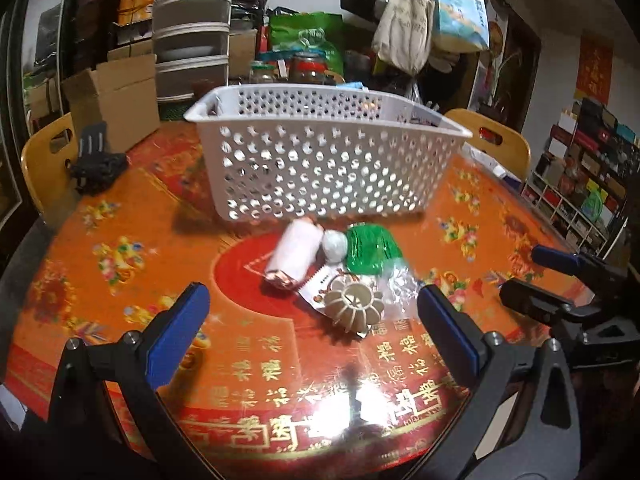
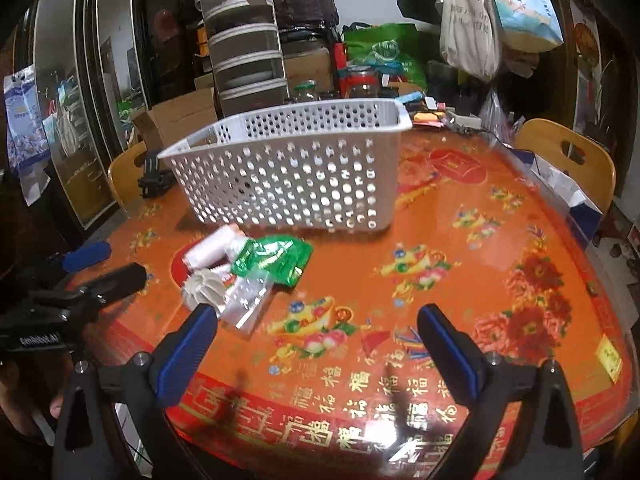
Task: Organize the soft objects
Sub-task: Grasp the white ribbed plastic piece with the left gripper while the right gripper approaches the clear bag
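My left tongs (image 1: pixel 314 306) hang spread wide and empty, with the small heap just ahead between the fingers. My right tongs (image 2: pixel 316 326) are spread and empty too; the same heap sits off their left finger, and only bare cloth (image 2: pixel 460 216) lies between the tips. The basket (image 1: pixel 320 168) stands beyond the heap, straight ahead of the left tongs and ahead-left of the right.

What worries me most is how tightly the pieces crowd. The ribbed ball (image 1: pixel 354 306) lies nearest my left tips, on top of a flat foil packet (image 1: pixel 320 286) and a clear crinkly bag (image 1: pixel 396 284). If I close there I may pinch film along with the ball and drag the rest. The white roll (image 1: pixel 294 254) is a smooth cylinder and could roll or squirt out of flat pads. The green packet (image 1: pixel 370 250) is shiny, puffy foil and may slip, and the little white ball (image 1: pixel 335 245) wedged beside it could be knocked away. The cloth looks glossy, so anything nudged will likely slide. The basket is light perforated plastic with tall walls, and a low carry could bump its rim and shove it.
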Motion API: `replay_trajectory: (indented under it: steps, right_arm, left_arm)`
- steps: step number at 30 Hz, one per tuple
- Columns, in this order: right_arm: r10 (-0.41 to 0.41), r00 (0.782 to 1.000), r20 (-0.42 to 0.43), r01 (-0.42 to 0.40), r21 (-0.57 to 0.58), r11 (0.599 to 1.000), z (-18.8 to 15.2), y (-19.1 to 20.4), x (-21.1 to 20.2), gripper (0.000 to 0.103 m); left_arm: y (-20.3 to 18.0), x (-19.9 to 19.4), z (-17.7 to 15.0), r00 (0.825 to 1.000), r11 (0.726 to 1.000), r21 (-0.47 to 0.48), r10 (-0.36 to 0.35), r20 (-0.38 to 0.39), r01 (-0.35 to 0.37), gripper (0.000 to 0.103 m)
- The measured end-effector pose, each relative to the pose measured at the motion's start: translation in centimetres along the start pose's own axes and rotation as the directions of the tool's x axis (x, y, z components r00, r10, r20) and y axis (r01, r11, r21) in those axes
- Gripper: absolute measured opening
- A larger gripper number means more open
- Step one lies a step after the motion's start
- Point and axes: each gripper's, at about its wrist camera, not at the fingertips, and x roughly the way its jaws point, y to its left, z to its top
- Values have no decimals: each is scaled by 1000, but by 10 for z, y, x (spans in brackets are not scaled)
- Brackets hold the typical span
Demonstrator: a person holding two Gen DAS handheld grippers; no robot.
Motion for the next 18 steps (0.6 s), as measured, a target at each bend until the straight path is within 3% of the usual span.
replay_trajectory:
  steps: [3,8,10,14,18]
  right_arm:
    - [-1,1000,-9,2,13,1000,-7,-5,5,100]
    - [-4,1000,-13,4,24,1000,-12,-11,7,100]
    - [-6,1000,-15,6,25,1000,-12,-12,8,100]
    - [-1,1000,-17,1,24,1000,-14,-12,9,99]
    - [4,1000,-20,-4,20,1000,-15,-9,12,97]
  left_arm:
    - [-5,18,-5,1000,1000,6,3,-9,-3,101]
    - [-12,41,-11,999,1000,25,10,-32,-10,90]
    - [-14,49,-12,999,1000,29,11,-41,-10,80]
    - [-17,59,-14,999,999,36,-5,-53,7,71]
    - [-25,63,-16,999,998,58,-28,-47,30,44]
